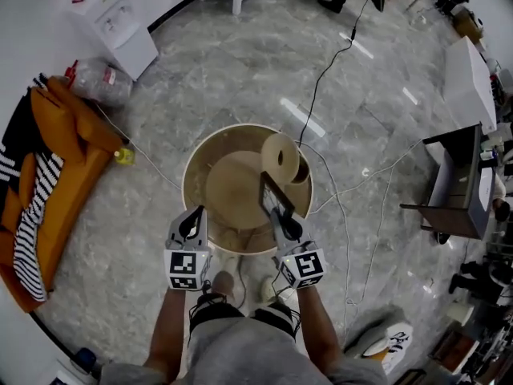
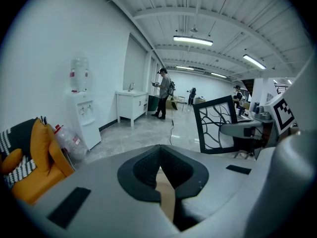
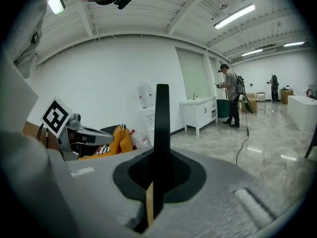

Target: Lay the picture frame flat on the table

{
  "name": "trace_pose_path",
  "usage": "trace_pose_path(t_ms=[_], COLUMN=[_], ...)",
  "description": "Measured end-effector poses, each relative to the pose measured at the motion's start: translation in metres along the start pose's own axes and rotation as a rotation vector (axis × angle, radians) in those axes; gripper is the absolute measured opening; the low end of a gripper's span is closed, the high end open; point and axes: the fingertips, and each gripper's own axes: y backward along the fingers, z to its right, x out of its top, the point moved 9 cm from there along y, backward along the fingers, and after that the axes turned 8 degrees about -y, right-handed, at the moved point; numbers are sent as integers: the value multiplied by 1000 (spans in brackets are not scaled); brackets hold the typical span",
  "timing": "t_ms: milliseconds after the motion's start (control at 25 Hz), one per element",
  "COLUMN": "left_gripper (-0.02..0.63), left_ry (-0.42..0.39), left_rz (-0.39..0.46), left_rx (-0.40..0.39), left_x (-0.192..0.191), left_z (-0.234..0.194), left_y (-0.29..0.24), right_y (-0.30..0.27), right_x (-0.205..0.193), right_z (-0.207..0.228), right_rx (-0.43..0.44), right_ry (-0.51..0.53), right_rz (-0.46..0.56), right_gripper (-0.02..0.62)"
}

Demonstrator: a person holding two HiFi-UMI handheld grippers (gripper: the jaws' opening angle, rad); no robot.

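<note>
forearms (image 1: 171, 327) extended, right gripper (image 1: 280, 214) clamps the picture frame (image 1: 269, 188), left gripper (image 1: 195, 216) closed empty.

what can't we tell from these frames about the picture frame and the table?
- Picture frame lower edge: head view, the right gripper covers it; contact with the table cannot be told.
- Round beige thing on the table: head view, too small to identify.
- Beige sliver below the left gripper: left gripper view, the gripper body hides the rest; cannot name it.
</note>
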Motion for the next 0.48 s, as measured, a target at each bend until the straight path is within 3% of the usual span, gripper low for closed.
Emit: trace_pose_path(t_ms=[480], left_gripper=[17], left_ry=[35], left_rz=[-122], left_rx=[-12], left_x=[-90], left_z=[-46], left_y=[-73], right_y=[-87], right_x=[-93], right_z=[25], right_rx=[-21], right_ry=[-61], right_rz=[-139], right_gripper=[11])
